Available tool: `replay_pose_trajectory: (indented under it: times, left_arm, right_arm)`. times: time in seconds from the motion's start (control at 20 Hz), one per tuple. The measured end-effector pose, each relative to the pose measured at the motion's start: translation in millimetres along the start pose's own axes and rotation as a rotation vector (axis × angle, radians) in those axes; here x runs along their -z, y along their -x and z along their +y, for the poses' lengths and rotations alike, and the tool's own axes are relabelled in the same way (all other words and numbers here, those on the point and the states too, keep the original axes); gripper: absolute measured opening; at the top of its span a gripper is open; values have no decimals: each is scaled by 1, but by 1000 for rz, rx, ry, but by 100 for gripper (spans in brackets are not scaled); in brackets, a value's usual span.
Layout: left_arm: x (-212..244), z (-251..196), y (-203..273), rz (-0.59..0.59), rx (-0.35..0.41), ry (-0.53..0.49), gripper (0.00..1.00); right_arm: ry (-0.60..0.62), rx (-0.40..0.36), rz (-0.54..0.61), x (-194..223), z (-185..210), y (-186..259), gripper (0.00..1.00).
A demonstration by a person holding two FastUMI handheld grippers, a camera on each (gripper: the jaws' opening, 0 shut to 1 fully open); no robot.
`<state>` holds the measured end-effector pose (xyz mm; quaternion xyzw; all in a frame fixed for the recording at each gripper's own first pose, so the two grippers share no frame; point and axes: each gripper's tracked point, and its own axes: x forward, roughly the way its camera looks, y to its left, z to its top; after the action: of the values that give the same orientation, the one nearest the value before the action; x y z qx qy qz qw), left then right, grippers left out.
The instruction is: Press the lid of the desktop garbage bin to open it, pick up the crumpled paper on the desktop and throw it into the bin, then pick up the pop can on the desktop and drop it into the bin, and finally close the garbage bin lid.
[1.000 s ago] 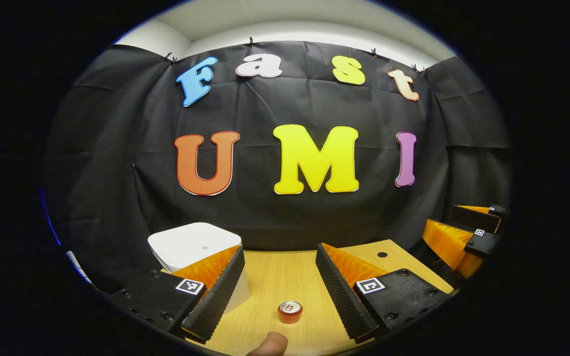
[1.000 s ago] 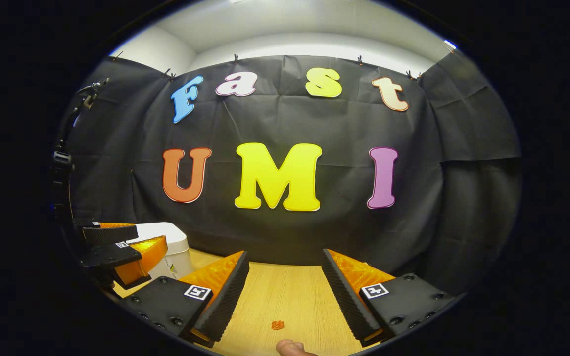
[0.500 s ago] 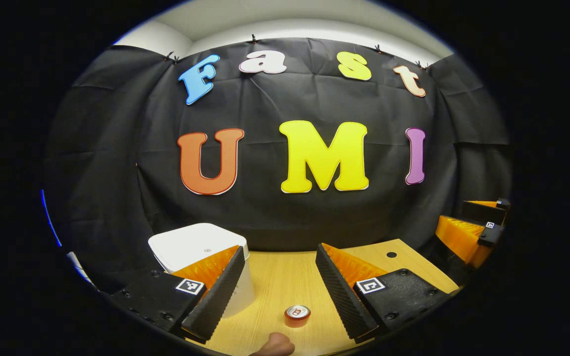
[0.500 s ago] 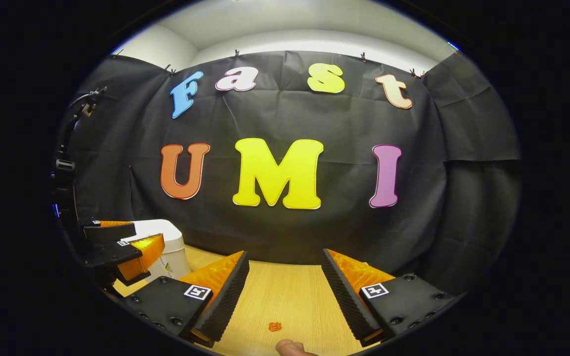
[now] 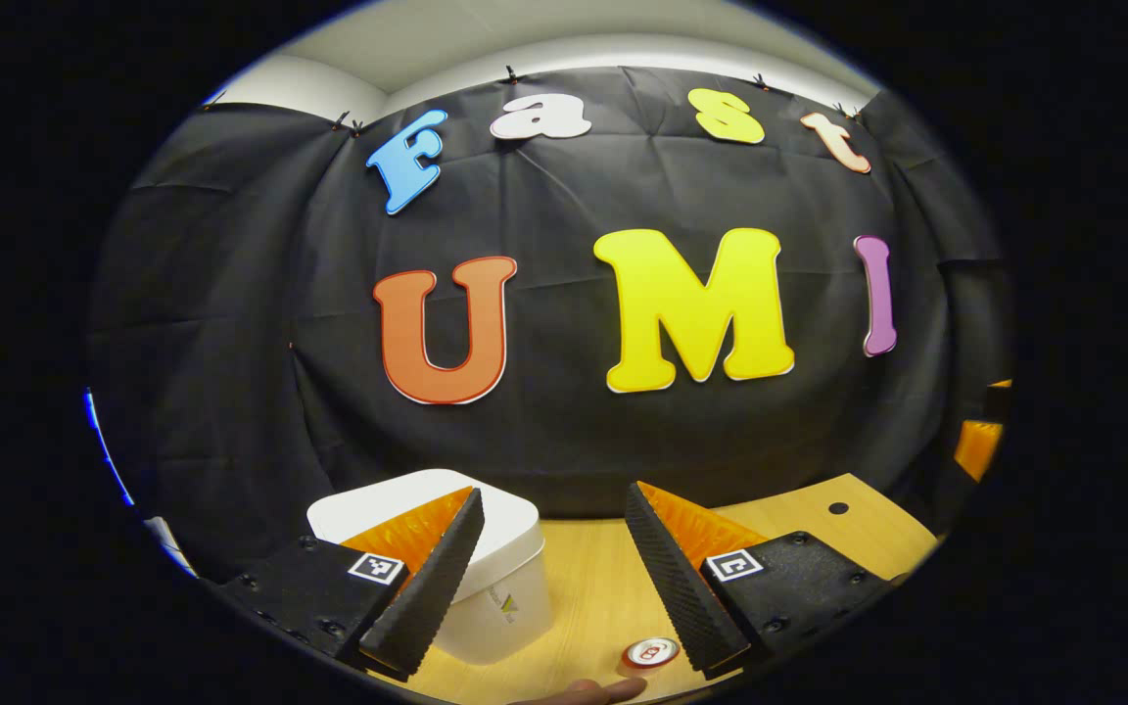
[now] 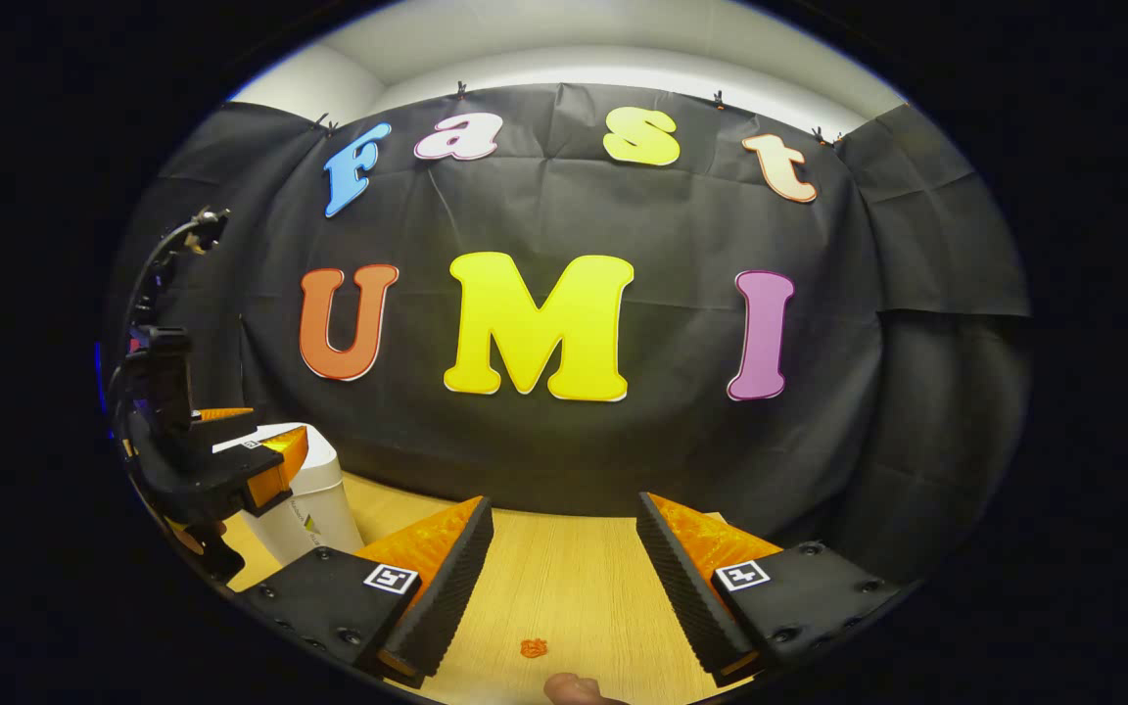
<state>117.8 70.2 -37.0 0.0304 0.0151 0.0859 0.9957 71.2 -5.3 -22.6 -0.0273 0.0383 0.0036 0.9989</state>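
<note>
Left gripper (image 5: 549,558): jaws spread, empty, above the counter (image 5: 588,578).
Bin (image 5: 486,578): lid down, behind its left finger.
Pop can (image 5: 650,653): upright, beside its right finger.
Right gripper (image 6: 556,568): jaws spread, empty.

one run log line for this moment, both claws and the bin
left claw: open, above bin | right claw: open, over desk | lid: shut | pop can: upright on desk

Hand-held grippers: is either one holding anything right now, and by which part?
Nothing is held. The left hand-held gripper is open near the white bin and the pop can; the right hand-held gripper is open above the wooden desktop.
</note>
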Motion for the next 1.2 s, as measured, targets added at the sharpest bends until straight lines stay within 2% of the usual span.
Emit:
replay_pose_trajectory:
  times: [0.1,0.15,0.3,0.6,0.7,0.75,1.0,1.2]
  left_arm:
    - [4,14,-14,-4,-42,6,84]
    - [7,17,-18,2,-47,11,56]
    - [14,31,-30,10,-83,12,52]
    - [28,67,-43,29,-210,5,31]
    - [30,72,-47,31,-209,21,20]
    - [34,73,-48,45,-217,12,3]
    - [47,81,-54,94,-231,24,3]
    - [70,79,-55,170,-216,75,3]
  right_arm:
    - [8,3,8,2,0,-3,94]
    - [13,6,13,5,0,-5,94]
    - [35,-1,35,12,4,-10,94]
    - [57,-32,69,21,21,-19,94]
    - [55,-50,83,26,29,-18,94]
    - [64,-56,87,28,33,-19,94]
    - [80,-75,97,32,43,-22,94]
    - [56,-74,97,31,44,-22,94]
